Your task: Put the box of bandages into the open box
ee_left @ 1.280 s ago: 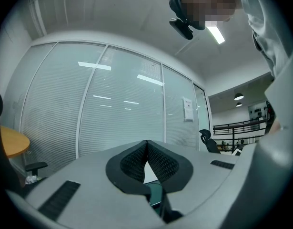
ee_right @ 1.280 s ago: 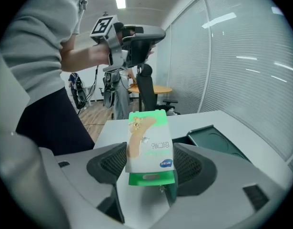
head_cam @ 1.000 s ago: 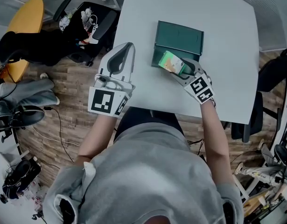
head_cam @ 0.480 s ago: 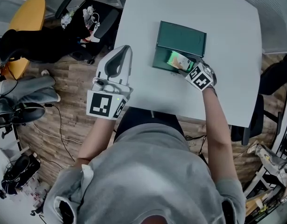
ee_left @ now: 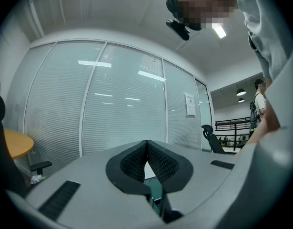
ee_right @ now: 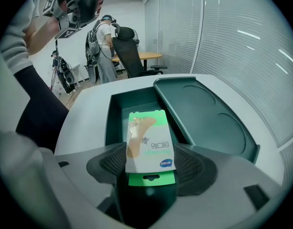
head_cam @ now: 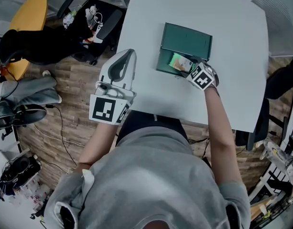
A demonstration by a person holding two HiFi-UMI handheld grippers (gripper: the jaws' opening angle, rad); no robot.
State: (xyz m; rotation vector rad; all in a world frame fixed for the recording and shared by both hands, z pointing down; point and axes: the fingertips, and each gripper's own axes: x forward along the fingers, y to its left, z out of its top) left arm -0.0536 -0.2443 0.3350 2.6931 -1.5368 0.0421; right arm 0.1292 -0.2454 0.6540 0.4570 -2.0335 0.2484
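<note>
Over the last second the right tongs (head_cam: 193, 66) had moved away from the person. They had carried the box of bandages (head_cam: 179, 63) from the near rim of the open box (head_cam: 186, 38) to a spot over its tray. The left tongs (head_cam: 128, 55) had hardly shifted.

At the far left a yellow table (head_cam: 29, 25) and a black office chair (head_cam: 96, 20) stood on the wooden floor (head_cam: 65, 123), well apart from the work. The left tongs (ee_left: 146, 149) were held above the left edge of the white worktop (head_cam: 232, 27), their two pads pressed together, pointing toward a glass partition (ee_left: 113, 99) with blinds.

Bare worktop lay between them and the open box, and more of it on the far and right sides, leaving open room round the box. The near edge of the worktop ran close behind the right tongs.

The open box was dark green, its tray (ee_right: 116, 109) nearer the person and its lid (ee_right: 208, 123) swung back on the far side. The right tongs (ee_right: 150, 165) were clamped on the near end of the box of bandages (ee_right: 148, 132), one pad on each long side. It was a flat green and white carton printed with a plaster strip. A green hang tab sat at the gripped end, and the free end reached out over the tray. Whether it touched the tray floor could not be told. Past the worktop's right edge stood a dark chair (head_cam: 279, 80).
</note>
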